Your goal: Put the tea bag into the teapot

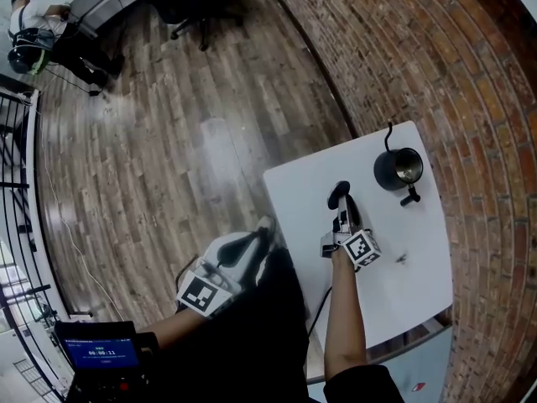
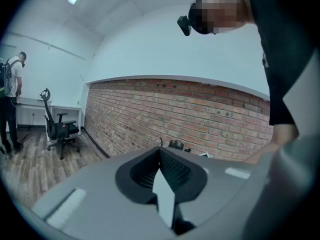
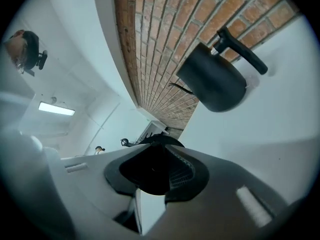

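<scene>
- Your right gripper (image 1: 339, 195), over the white table (image 1: 419, 300), has its jaw tips closed together with nothing visible between them.
- The black teapot (image 3: 212, 81) stands ahead of it, apart.

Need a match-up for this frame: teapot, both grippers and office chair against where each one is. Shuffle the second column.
1. teapot
2. right gripper
3. left gripper
4. office chair

A. held off the table, over the floor
B. stands on the floor, far across the room
C. sits on the table, at the end near the brick wall
D. over the table, short of the teapot

Pairs: 1-C, 2-D, 3-A, 4-B
</scene>
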Motion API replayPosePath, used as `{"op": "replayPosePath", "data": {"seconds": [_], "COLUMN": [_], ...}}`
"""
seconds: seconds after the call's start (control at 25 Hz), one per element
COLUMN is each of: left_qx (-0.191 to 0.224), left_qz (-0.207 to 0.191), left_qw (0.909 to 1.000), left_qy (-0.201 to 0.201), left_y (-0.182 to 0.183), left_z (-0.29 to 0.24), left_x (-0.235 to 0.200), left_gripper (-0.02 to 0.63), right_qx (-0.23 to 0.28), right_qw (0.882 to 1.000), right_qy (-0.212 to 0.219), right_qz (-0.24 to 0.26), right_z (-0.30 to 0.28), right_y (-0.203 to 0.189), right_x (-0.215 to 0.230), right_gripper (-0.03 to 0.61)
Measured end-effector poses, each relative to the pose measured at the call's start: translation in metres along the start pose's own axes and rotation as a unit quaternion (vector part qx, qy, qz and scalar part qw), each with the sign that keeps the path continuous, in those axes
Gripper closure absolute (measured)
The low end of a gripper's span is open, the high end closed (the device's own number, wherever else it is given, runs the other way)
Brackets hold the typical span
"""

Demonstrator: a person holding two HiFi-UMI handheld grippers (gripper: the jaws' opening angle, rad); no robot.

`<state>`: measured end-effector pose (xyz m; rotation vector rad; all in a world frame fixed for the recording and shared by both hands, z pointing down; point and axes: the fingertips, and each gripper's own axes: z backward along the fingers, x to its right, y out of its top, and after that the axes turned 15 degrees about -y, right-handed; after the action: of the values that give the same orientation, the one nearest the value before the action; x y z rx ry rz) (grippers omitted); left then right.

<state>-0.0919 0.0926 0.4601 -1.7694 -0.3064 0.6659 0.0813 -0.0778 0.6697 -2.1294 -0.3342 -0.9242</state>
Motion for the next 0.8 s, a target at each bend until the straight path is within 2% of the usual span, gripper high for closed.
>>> {"op": "replayPosePath", "data": {"seconds": [0.16,0.4,0.8], "left_qx": [-0.005,-0.005,-0.009], "left_qz": [0.017,0.018,0.018], "left_qw": [0.9998,0.9995,0.9997], "left_qy": [0.012,0.025,0.01], "left_y": [-0.013,-0.007,-0.008], "left_z": [-0.007,0.005,-0.015], "left_x": [-0.003,-0.007,-0.001], "left_gripper": [0.614,0.614,0.614], "right_qx": [-0.023,-0.043,-0.077], "right_qw": [1.0,0.998,0.993], "right_qy": [0.016,0.032,0.044], "right_qz": [-0.015,-0.031,-0.084], "right_z": [-0.016,-0.018,-0.025], "right_y": [-0.01,-0.017,-0.031], "right_x": [0.011,0.0,0.009], "right_gripper": [0.491,0.491,0.491]}}
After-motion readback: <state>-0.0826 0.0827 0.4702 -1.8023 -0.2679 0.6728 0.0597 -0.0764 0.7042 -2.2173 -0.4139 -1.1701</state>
